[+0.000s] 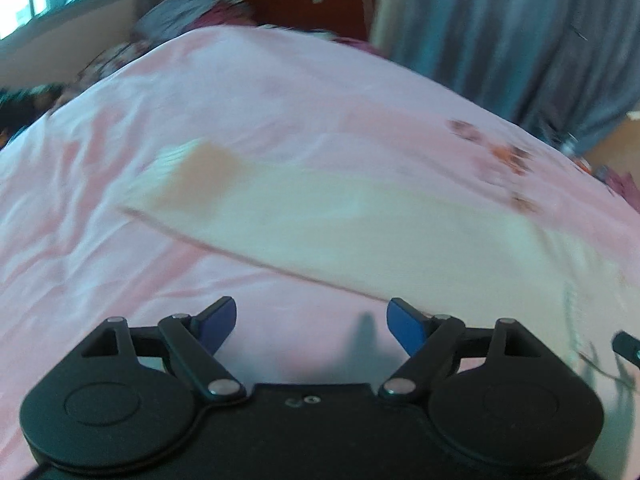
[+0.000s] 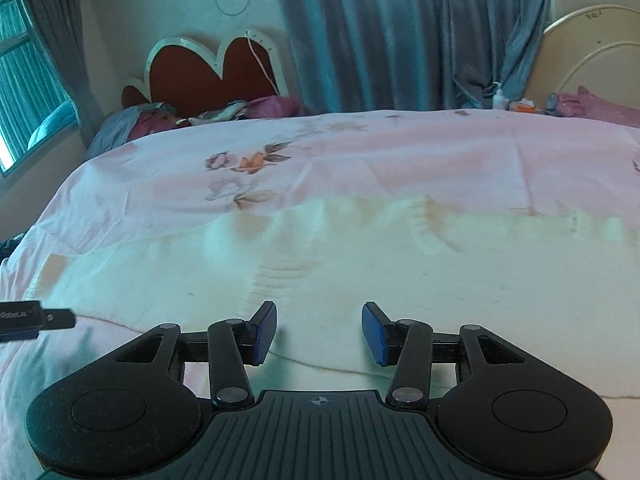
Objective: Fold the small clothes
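Observation:
A pale cream garment (image 1: pixel 340 220) lies spread flat on the pink bedsheet (image 1: pixel 100 240), with a tan patch near its far left corner. My left gripper (image 1: pixel 310 326) hovers open just short of the garment's near edge, nothing between its blue pads. In the right wrist view the same garment (image 2: pixel 400 272) fills the middle, blurred along its far edge. My right gripper (image 2: pixel 319 332) stands open over the near hem, its pads apart and empty. The left gripper's tip (image 2: pixel 36 318) shows at the left edge of the right wrist view.
The bed carries a flowered pink sheet (image 2: pixel 248 160). A red heart-shaped headboard (image 2: pixel 208 72) and crumpled bedding (image 2: pixel 224 110) lie at the far end. Grey curtains (image 2: pixel 400 32) hang behind. A window (image 2: pixel 24 92) is at the left, small items (image 2: pixel 520 104) at the far right.

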The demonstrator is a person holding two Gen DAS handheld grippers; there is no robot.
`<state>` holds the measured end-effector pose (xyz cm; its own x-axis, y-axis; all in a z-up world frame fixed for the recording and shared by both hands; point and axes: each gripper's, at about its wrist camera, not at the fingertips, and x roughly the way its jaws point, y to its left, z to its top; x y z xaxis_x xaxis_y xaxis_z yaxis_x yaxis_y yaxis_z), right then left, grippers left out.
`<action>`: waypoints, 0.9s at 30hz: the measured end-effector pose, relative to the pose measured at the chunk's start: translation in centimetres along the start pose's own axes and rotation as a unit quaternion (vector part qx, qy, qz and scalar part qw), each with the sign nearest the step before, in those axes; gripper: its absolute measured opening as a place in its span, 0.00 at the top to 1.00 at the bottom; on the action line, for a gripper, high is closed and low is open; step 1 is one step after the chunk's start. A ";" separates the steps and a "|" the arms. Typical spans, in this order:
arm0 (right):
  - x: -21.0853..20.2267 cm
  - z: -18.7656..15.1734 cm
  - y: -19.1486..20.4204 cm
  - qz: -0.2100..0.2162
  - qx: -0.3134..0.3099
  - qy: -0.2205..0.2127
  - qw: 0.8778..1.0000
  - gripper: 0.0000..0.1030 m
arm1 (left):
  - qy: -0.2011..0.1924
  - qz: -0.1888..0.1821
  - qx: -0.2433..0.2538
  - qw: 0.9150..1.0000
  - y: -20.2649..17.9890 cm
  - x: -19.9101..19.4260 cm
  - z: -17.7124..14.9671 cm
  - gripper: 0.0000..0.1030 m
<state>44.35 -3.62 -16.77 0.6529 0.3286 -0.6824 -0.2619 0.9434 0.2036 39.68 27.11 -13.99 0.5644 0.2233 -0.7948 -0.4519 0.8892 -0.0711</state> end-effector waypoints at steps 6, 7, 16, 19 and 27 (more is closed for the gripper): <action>1.8 -0.4 1.7 0.003 -0.008 0.013 1.000 0.54 | 0.001 -0.028 -0.108 0.994 5.9 2.2 0.7 0.28; 2.0 -0.4 1.8 0.002 -0.009 0.014 1.000 0.54 | -0.007 -0.034 -0.119 0.992 6.4 2.6 1.0 0.28; 3.2 -0.7 1.9 -0.011 -0.017 0.022 1.000 0.55 | -0.063 -0.018 -0.157 0.985 7.9 5.0 3.3 0.71; 3.7 -1.0 2.0 -0.014 -0.029 0.019 0.999 0.55 | -0.070 -0.017 -0.166 0.983 8.4 5.0 3.2 0.91; 1.6 -0.4 -0.3 0.015 0.051 -0.002 0.999 0.54 | -0.141 -0.108 -0.070 0.982 1.9 -1.5 4.0 0.94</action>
<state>45.14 -3.43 -18.22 0.6493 0.3565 -0.6718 -0.2075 0.9328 0.2945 40.77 30.06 -10.55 0.8175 0.1551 -0.5546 -0.3802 0.8687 -0.3175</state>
